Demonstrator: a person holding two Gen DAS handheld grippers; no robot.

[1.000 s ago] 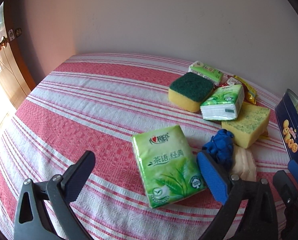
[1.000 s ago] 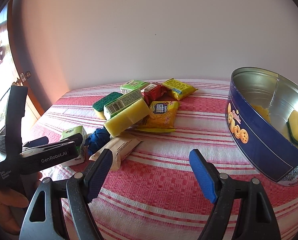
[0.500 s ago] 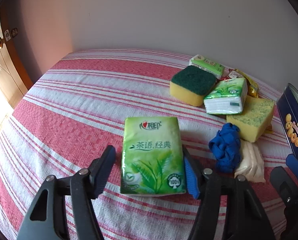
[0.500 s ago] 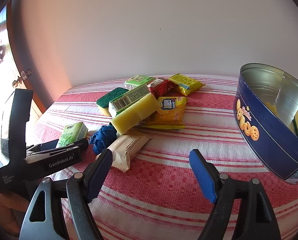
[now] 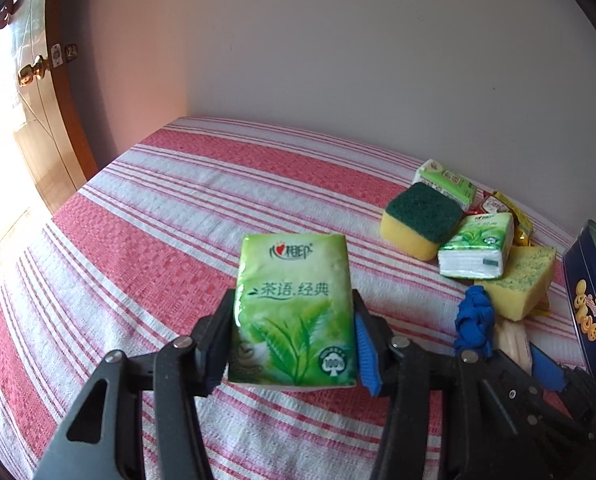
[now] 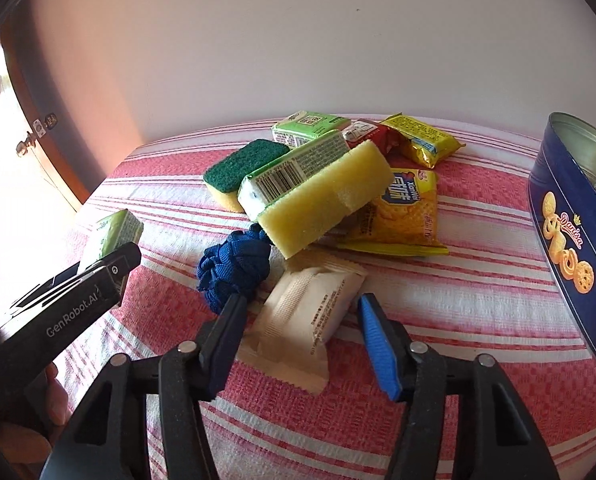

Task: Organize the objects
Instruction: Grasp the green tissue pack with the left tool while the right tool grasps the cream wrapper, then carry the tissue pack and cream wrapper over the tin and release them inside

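The left gripper is clamped on the green tissue pack, lifted a little off the striped cloth. The right gripper has just been closing around the pale wrapped snack, whose long axis runs straight ahead between the fingers; the pads do not look pressed on it yet. The blue cookie tin stands off to the right, nearer the right hand.
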